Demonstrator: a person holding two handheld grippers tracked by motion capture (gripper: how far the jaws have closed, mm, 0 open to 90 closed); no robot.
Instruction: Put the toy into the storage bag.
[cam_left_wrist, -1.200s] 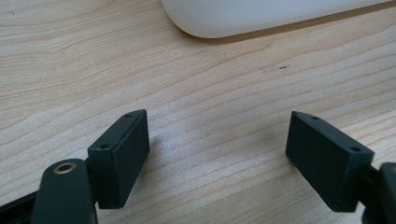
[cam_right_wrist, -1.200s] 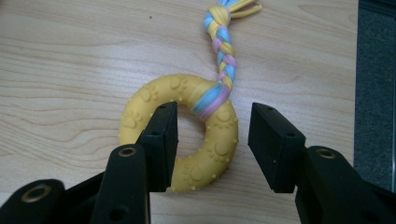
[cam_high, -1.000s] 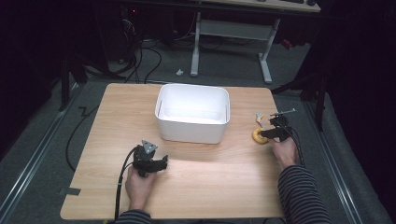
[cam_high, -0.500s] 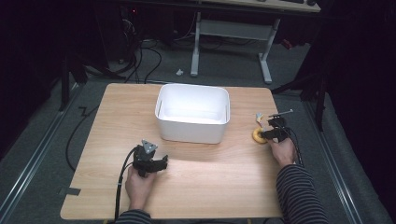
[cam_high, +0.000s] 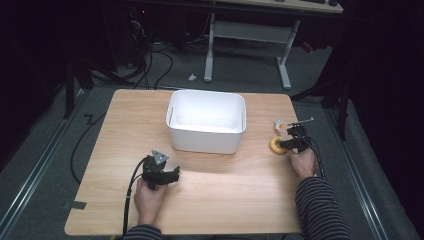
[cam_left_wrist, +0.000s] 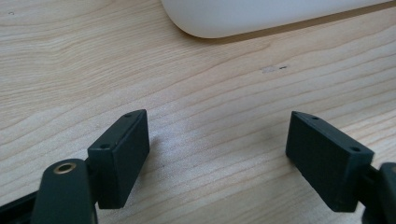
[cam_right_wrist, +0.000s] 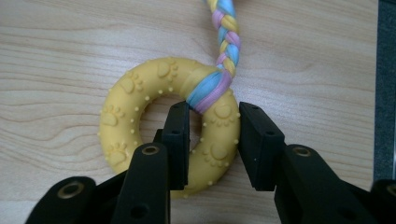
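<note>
Ring toy: a yellow rubber ring with paw prints and small bumps, which lay flat on the tabletop near its right edge, to the right of the white tub.

Braid: a plaited cord of blue, pink and yellow strands was wrapped round the ring's far side and trailed away from me across the wood.

My right fingers: I had just been closing them, and they pinched the near-right part of the ring, one finger down through the hole and the other on the outer rim, just below the braid's wrap.

How it would handle: I judged the ring light and somewhat springy, its bumps giving good purchase, so it seemed unlikely to slip. The braid looked soft and limp; I expected it to dangle and swing if lifted.

Where to hold: across the ring's body, as I had it, seemed the sound choice; the cord would only have sagged.

My left fingers: they stood wide apart with nothing between them, low over bare wood at the front left of the tabletop, a corner of the tub just ahead.

White tub: it sat in the middle, toward the far side, well apart from the ring.
</note>
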